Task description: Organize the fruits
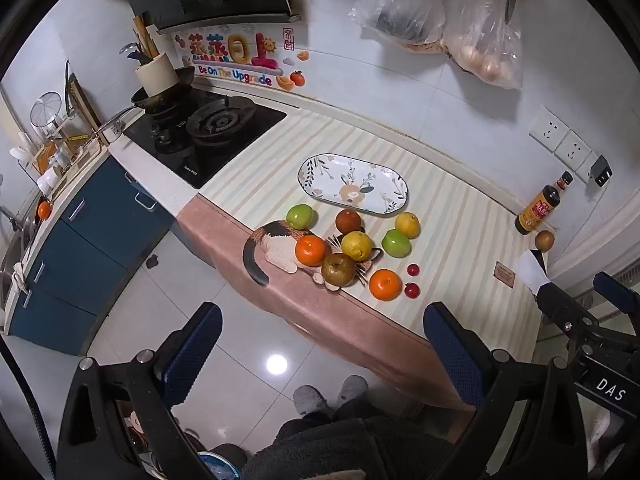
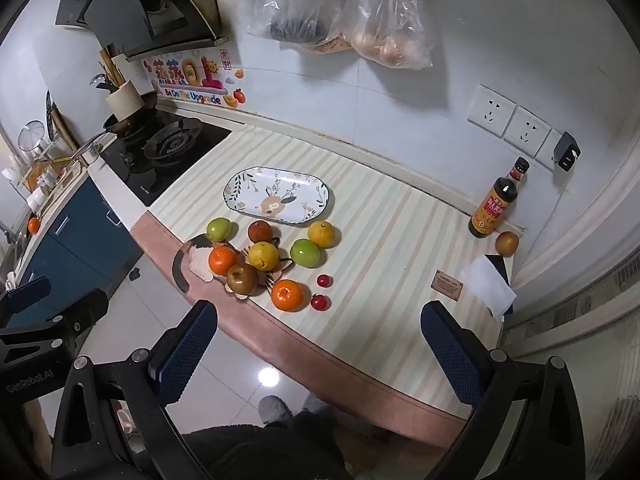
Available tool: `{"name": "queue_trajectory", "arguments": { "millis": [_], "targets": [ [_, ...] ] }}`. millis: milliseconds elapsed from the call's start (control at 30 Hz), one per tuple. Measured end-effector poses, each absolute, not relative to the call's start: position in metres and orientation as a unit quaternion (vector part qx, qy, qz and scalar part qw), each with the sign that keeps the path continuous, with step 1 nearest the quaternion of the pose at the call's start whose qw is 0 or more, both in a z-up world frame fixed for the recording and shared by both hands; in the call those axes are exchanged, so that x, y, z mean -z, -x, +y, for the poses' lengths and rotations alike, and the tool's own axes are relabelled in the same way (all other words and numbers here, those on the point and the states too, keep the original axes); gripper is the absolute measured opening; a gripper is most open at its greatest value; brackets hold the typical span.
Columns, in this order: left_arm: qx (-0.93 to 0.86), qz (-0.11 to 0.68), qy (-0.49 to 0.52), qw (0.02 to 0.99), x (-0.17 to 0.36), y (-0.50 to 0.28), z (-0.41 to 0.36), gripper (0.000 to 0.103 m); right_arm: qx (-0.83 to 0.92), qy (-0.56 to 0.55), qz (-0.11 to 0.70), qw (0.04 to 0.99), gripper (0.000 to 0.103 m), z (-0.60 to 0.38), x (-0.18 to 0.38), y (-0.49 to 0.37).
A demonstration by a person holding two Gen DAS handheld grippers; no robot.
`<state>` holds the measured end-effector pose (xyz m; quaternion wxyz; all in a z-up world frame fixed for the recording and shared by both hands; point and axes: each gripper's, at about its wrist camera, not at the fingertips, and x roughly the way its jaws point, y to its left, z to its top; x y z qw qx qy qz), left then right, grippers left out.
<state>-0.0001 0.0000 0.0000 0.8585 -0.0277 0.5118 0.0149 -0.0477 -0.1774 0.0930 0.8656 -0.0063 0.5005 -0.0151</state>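
We hold both grippers above the counter edge, tilted down toward the fruit, and each has its jaws spread wide with nothing between them. Ahead of the left gripper (image 1: 322, 344), past its fingertips, the fruits lie in a loose cluster on the striped cloth (image 1: 460, 216): a green apple (image 1: 300, 216), a brown fruit (image 1: 349, 221), two yellow ones (image 1: 357, 245), a second green apple (image 1: 396, 243), two oranges (image 1: 310, 250), a brown pear (image 1: 339, 269) and two small red fruits (image 1: 412, 289). Several rest on a cat-shaped mat (image 1: 276, 246). Just beyond the cluster sits the oval flowered plate (image 1: 316, 172), bare. From the right gripper (image 2: 319, 340) the same group lies ahead and slightly left of the jaws, with the plate (image 2: 240, 196) behind it. Far to the right of the jaws stands a dark sauce bottle (image 2: 494, 204) with a red and yellow label we cannot read, a lone brown fruit (image 2: 507, 243) just beside it. A wall sticker (image 2: 192, 80) by the stove (image 2: 160, 152) reads "Be On The Upgrade". The right gripper's body shows "DAS" in the left view; the left one's shows "GenRobot.AI" in the right view.
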Motion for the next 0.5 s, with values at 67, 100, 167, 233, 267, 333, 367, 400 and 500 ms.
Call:
{"name": "queue_trajectory", "arguments": {
  "millis": [67, 100, 167, 233, 267, 333, 367, 400, 500],
  "targets": [
    [-0.018, 0.513, 0.024, 0.858, 0.0000, 0.0000, -0.0002, 0.103, 0.015, 0.007, 0.501, 0.865, 0.103, -0.1777, -0.0931, 0.0477],
    [-0.017, 0.514, 0.024, 0.857, 0.0003, -0.0002, -0.0001, 0.103, 0.015, 0.007, 0.501, 0.865, 0.103, -0.1780, -0.0929, 0.0475],
    [-0.018, 0.513, 0.023, 0.858, -0.0002, 0.0002, -0.0005, 0.103, 0.014, 0.008, 0.503, 0.864, 0.103, -0.1785, -0.0921, 0.0471],
    [-0.020, 0.512, 0.023, 0.858, -0.0009, 0.0003, -0.0006, 0.103, 0.013, 0.007, 0.505, 0.863, 0.103, -0.1800, -0.0914, 0.0465],
    [-0.020, 0.512, 0.023, 0.858, -0.0014, 0.0003, -0.0005, 0.103, 0.012, 0.005, 0.505, 0.863, 0.103, -0.1812, -0.0912, 0.0462],
    [-0.019, 0.512, 0.022, 0.858, -0.0021, 0.0000, -0.0036, 0.103, 0.012, 0.002, 0.505, 0.863, 0.103, -0.1818, -0.0909, 0.0434],
    [-0.019, 0.512, 0.022, 0.858, -0.0023, -0.0002, -0.0042, 0.103, 0.013, 0.002, 0.505, 0.863, 0.103, -0.1816, -0.0910, 0.0419],
    [-0.020, 0.513, 0.022, 0.858, -0.0023, -0.0005, -0.0048, 0.103, 0.013, 0.001, 0.504, 0.863, 0.103, -0.1816, -0.0912, 0.0404],
    [-0.016, 0.513, 0.022, 0.858, -0.0020, 0.0004, -0.0027, 0.103, 0.014, 0.004, 0.505, 0.863, 0.103, -0.1829, -0.0914, 0.0477]
  ]
}}
